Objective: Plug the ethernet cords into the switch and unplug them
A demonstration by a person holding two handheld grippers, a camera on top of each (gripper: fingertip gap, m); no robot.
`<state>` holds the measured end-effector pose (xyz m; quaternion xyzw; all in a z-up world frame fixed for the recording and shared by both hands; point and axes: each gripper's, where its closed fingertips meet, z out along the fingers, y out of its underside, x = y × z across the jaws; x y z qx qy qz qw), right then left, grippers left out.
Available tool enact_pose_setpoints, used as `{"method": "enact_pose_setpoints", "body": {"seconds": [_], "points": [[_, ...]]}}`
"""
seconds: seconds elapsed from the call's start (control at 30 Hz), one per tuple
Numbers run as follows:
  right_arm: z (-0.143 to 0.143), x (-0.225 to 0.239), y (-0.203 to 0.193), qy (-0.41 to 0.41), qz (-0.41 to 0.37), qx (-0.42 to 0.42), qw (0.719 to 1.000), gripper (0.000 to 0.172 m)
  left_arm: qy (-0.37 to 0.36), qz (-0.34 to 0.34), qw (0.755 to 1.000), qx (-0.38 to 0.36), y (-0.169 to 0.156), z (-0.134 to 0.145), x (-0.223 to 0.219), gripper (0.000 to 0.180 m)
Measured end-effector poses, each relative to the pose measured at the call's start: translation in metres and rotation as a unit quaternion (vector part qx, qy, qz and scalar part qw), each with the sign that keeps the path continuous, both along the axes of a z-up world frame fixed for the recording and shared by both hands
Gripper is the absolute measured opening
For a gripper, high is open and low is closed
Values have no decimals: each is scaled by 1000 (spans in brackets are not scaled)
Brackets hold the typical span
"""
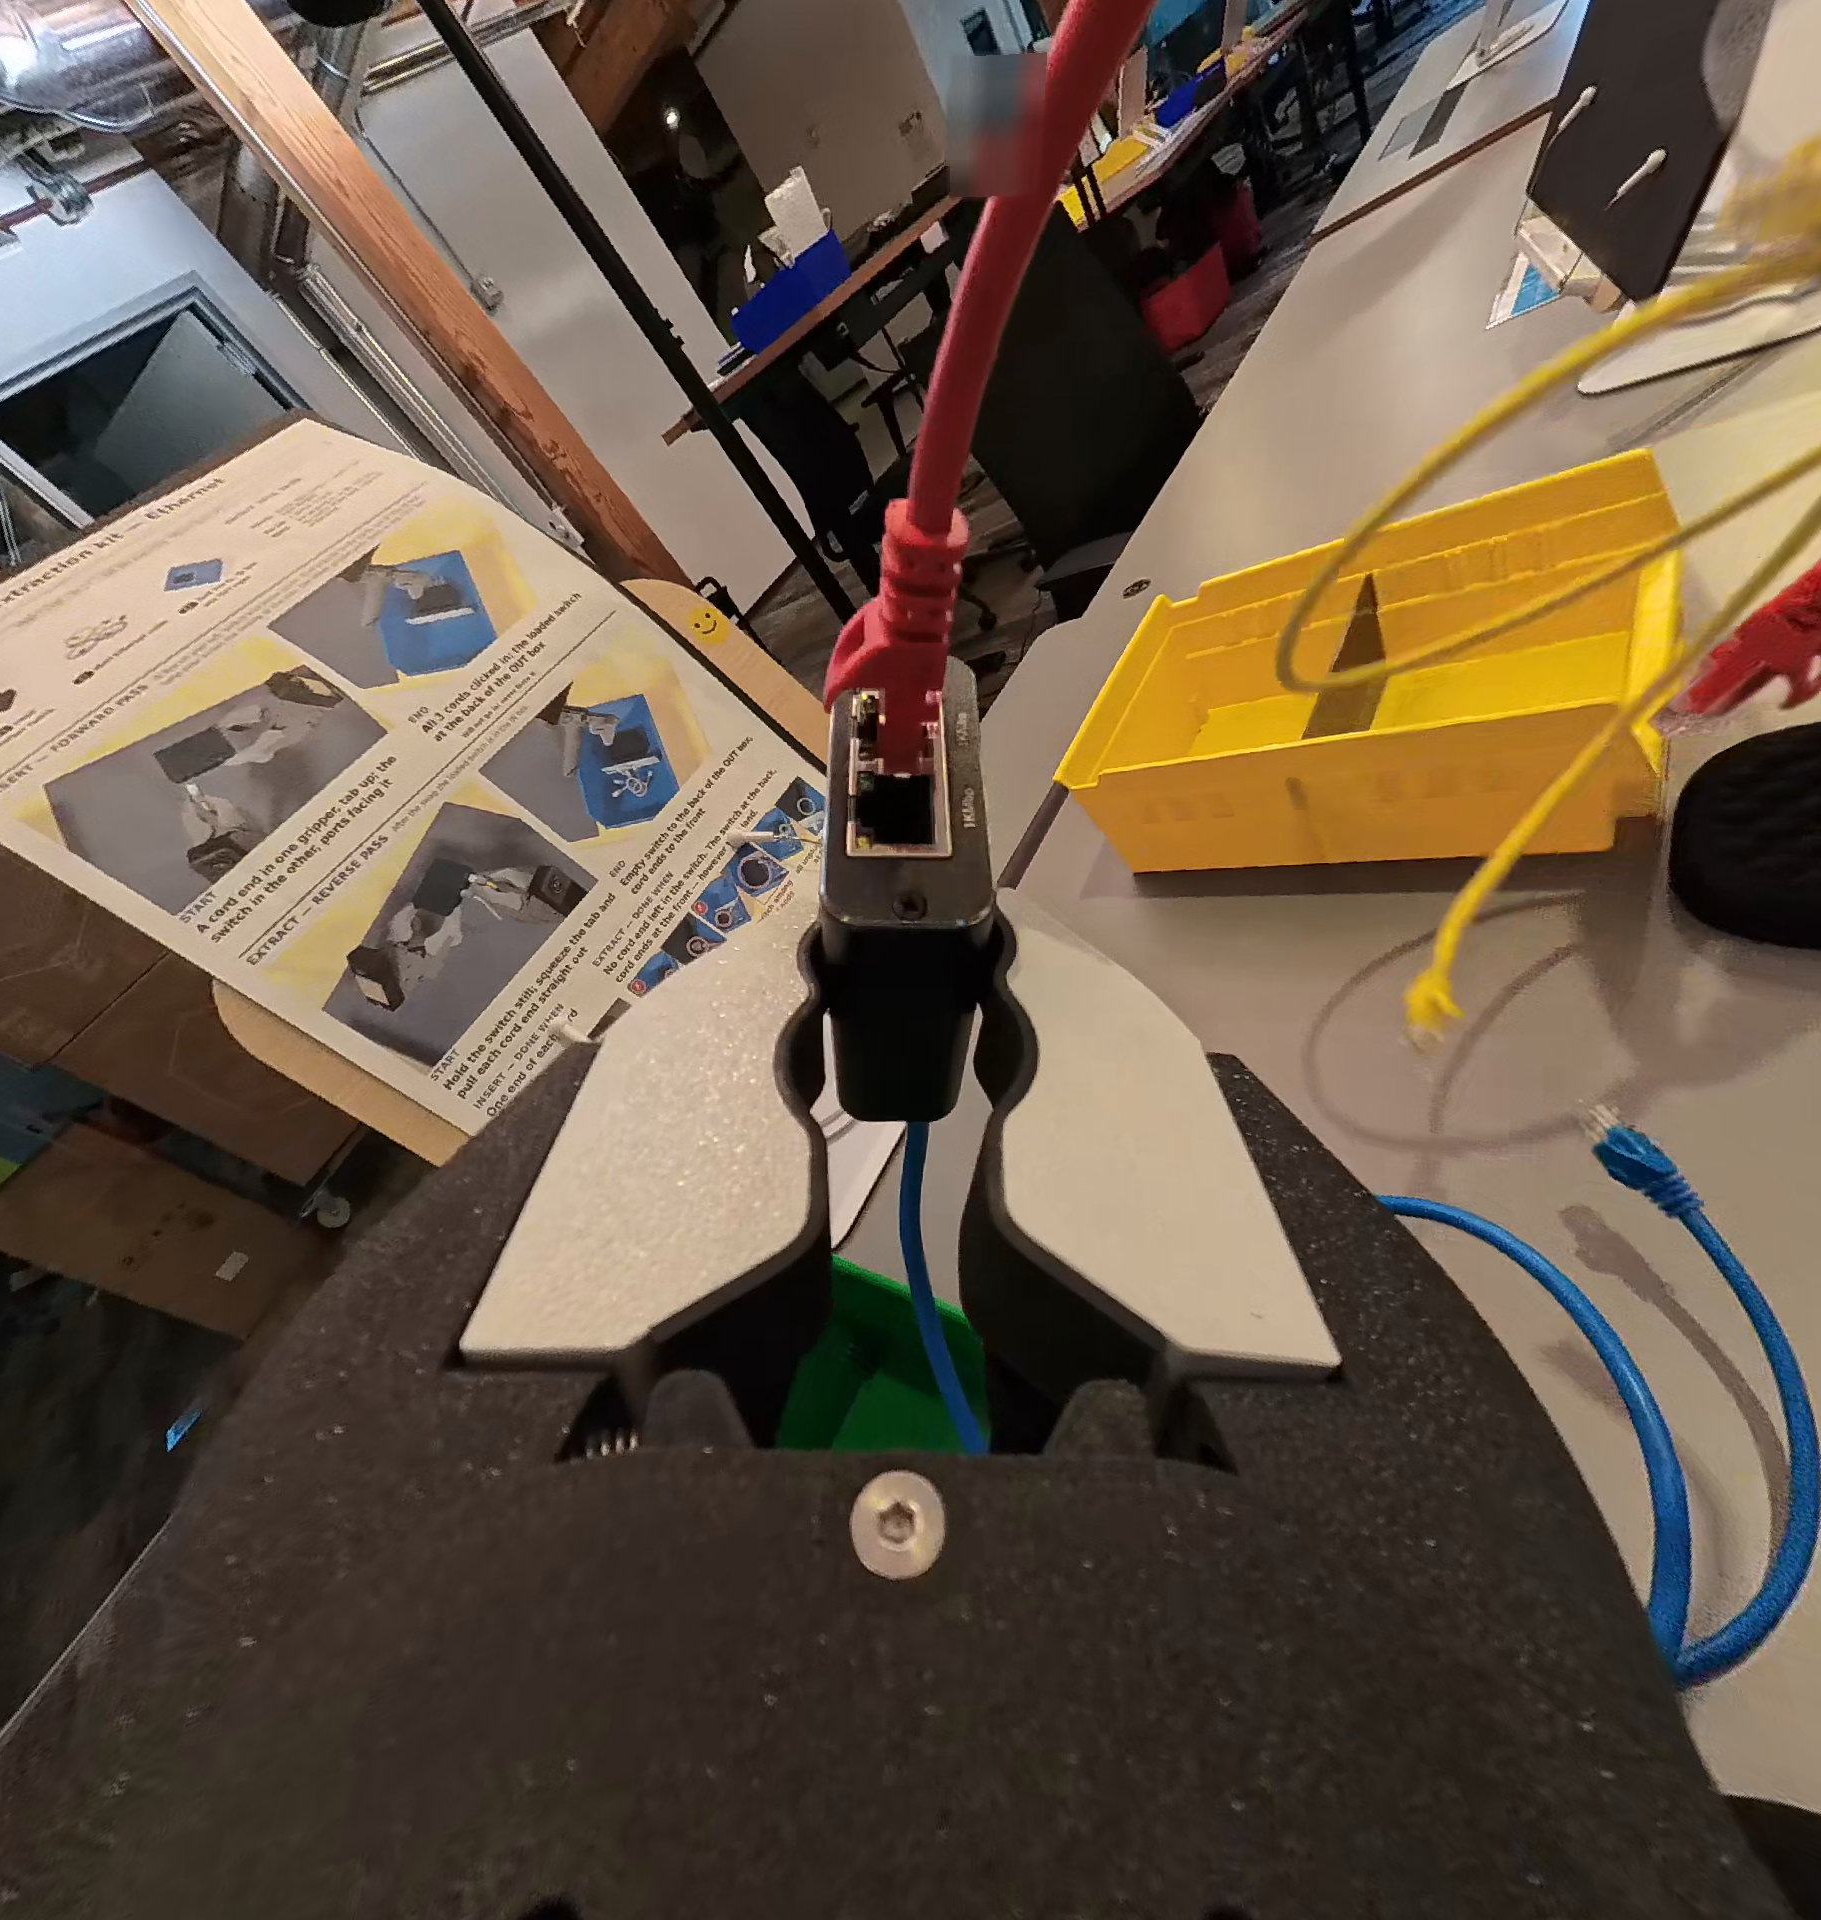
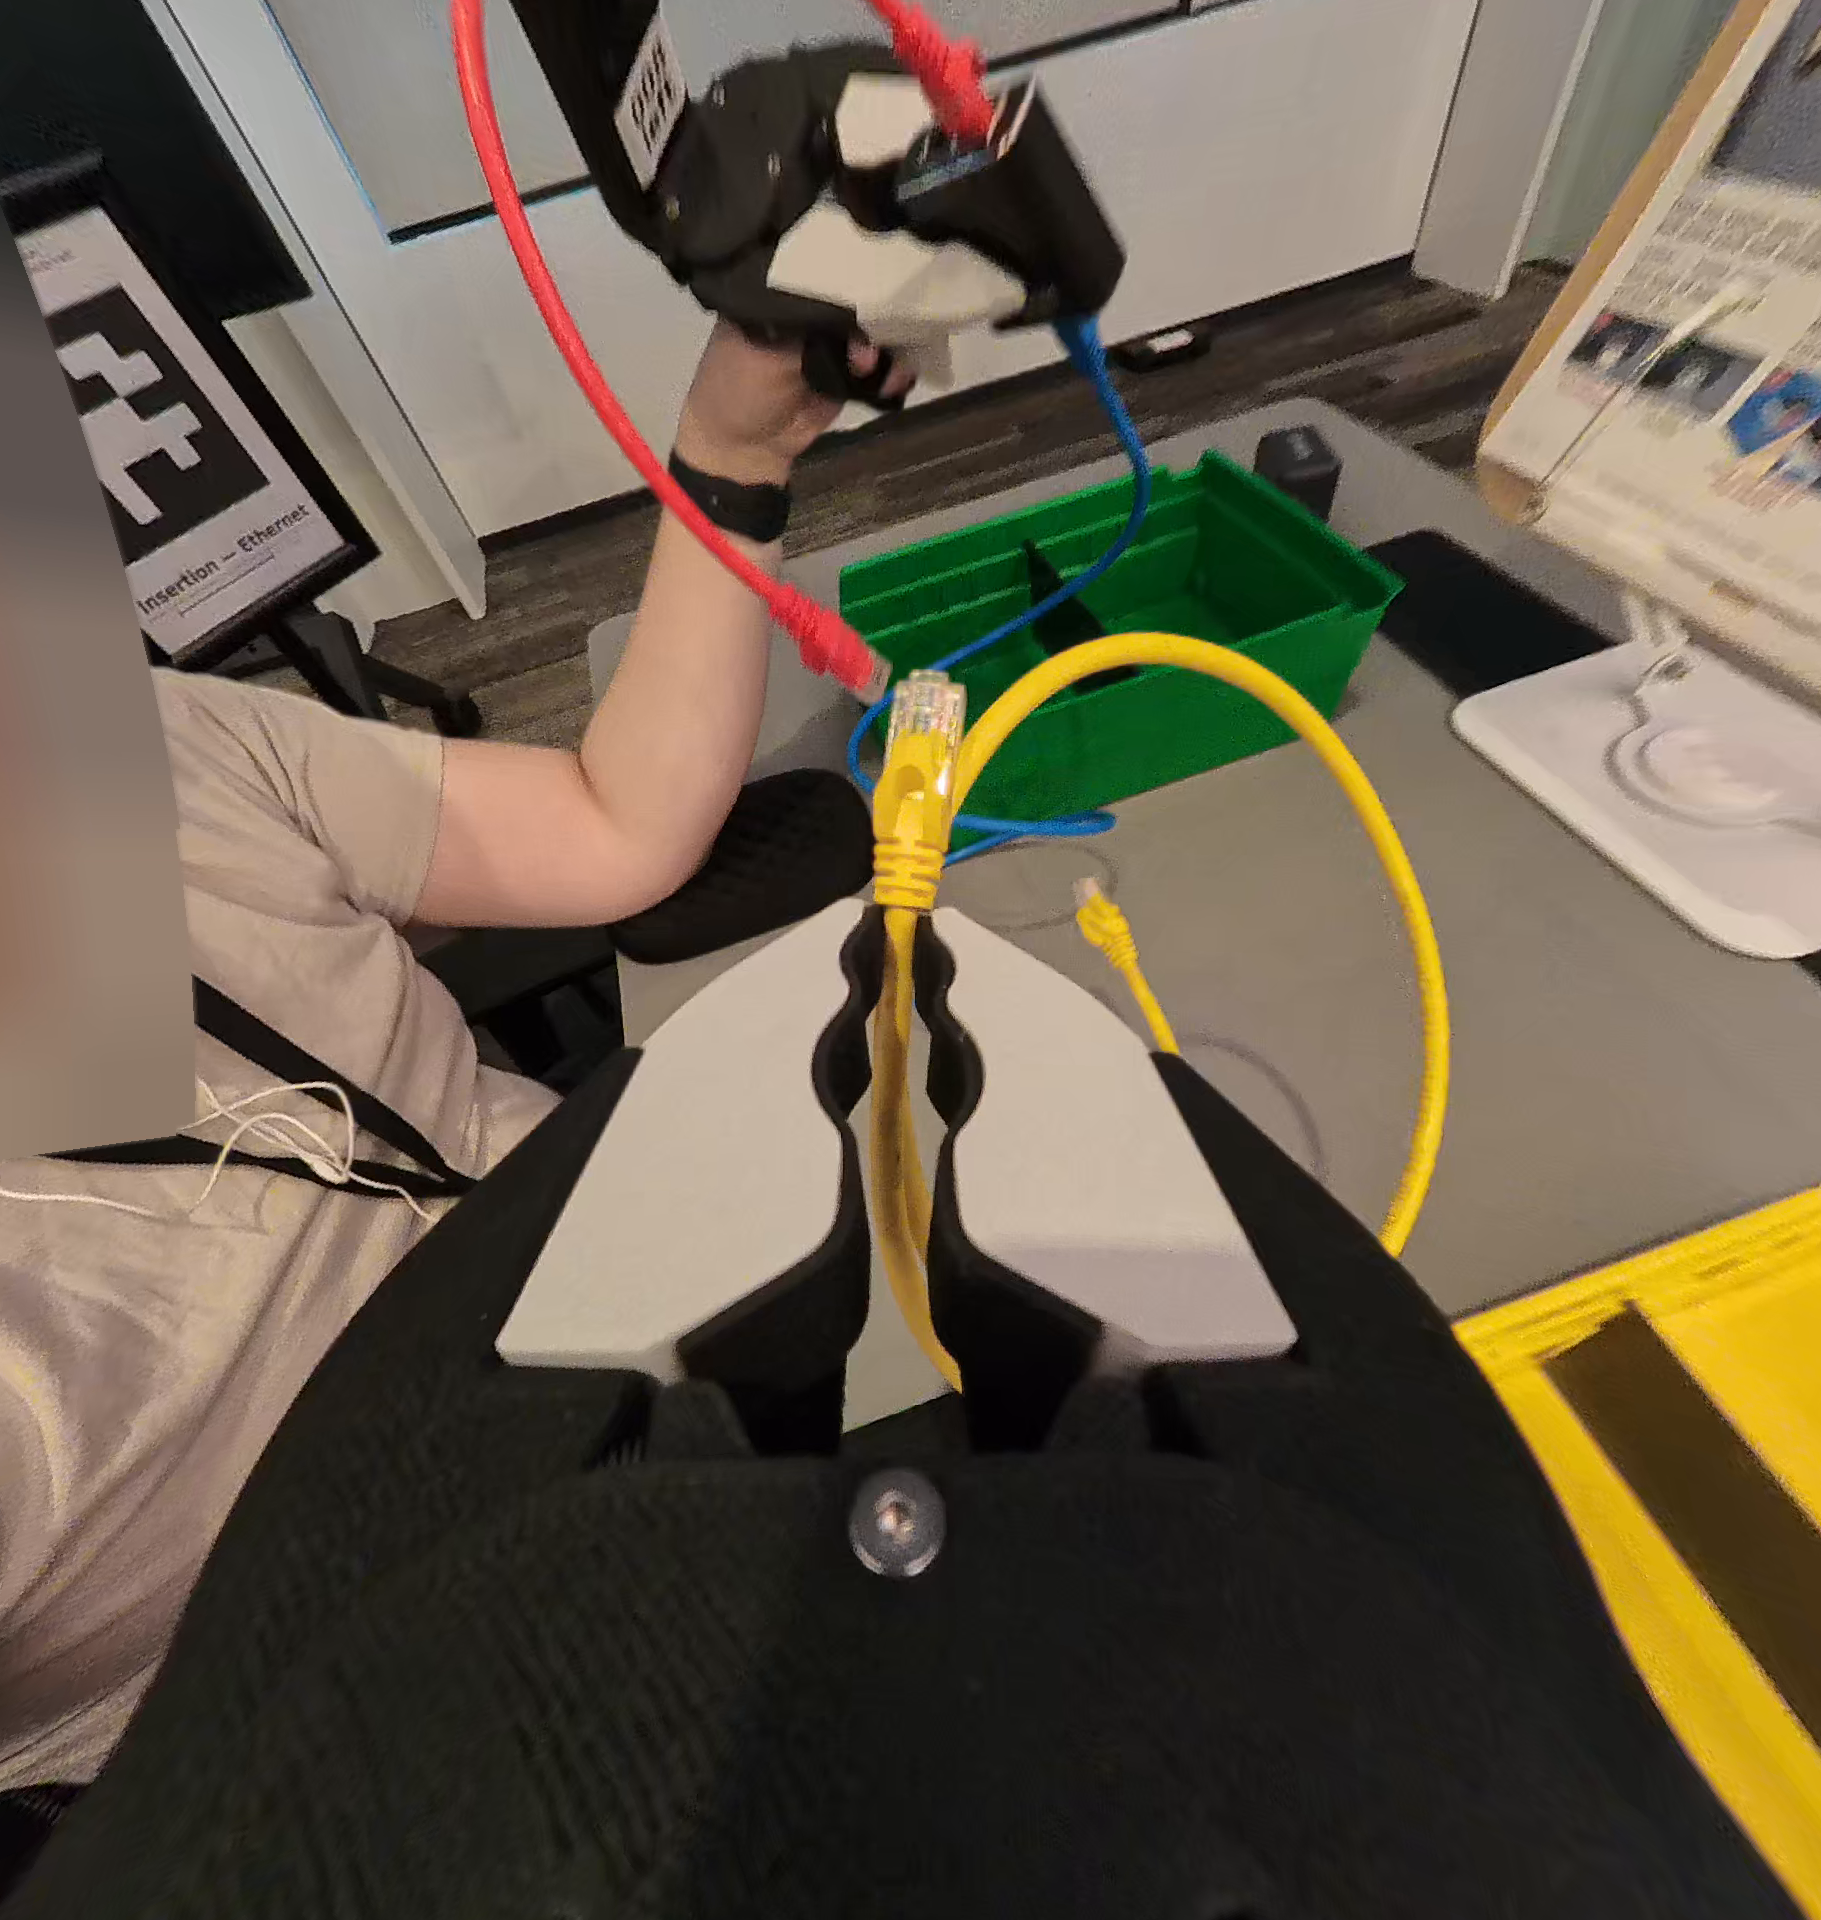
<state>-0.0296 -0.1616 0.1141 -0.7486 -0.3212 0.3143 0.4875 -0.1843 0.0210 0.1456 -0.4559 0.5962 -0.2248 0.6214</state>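
Left gripper (image 1: 906, 966): jaws clamped on the black switch (image 1: 906, 894), both pads pressed against its narrow sides at centre frame. Switch stands upright out of the fingertips, port face toward the camera. Red cord (image 1: 973, 343) is plugged into an upper port and runs up out of the top of the frame; the port below it shows empty. Blue cord (image 1: 927, 1278) drops from the underside of the switch, down between the fingers.

Right gripper (image 2: 901, 935): jaws closed on the yellow cord (image 2: 898, 1091), pinched just behind the boot. Its plug (image 2: 921, 769) sticks up past the fingertips at centre frame, clear tip uppermost. The cord loops out to the right of the frame and back; its other plug (image 2: 1098, 914) hangs just right of the fingertips.

Right wrist view, upper centre: left gripper with the switch, held up by a hand (image 2: 771, 405), well apart from the yellow plug. The red cord's free end (image 2: 833, 644) hangs just upper left of the yellow plug.

Further out:
- green bin (image 2: 1290, 644), right of centre, on the grey table (image 2: 1508, 1039).
- yellow bin (image 1: 1405, 800), right side of the left wrist view.
- blue cord's free plug (image 1: 1638, 1164) on the table, lower right.
- printed instruction sheet (image 1: 314, 727), left of frame.
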Motion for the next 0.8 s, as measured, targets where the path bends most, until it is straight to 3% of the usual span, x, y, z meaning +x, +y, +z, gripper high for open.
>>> {"method": "enact_pose_setpoints", "body": {"seconds": [0.2, 0.37, 0.63, 0.8], "points": [[52, 33, -1, -55, -47, 34, 997, 7, 0, -2, 1000, 0, -1, 0, -2, 24], [59, 89, -14, -72, -76, 13, 994, 7, 5, -3, 1000, -1, 0, -2, 0, 24], [-2, 163, -15, -92, -106, -67, 988, 6, 6, -9, 1000, 1, -3, -2, 5, 24], [-54, 167, -6, -121, -72, -71, 988, 7, 17, -7, 1000, 2, -3, -6, 10, 24]]}}
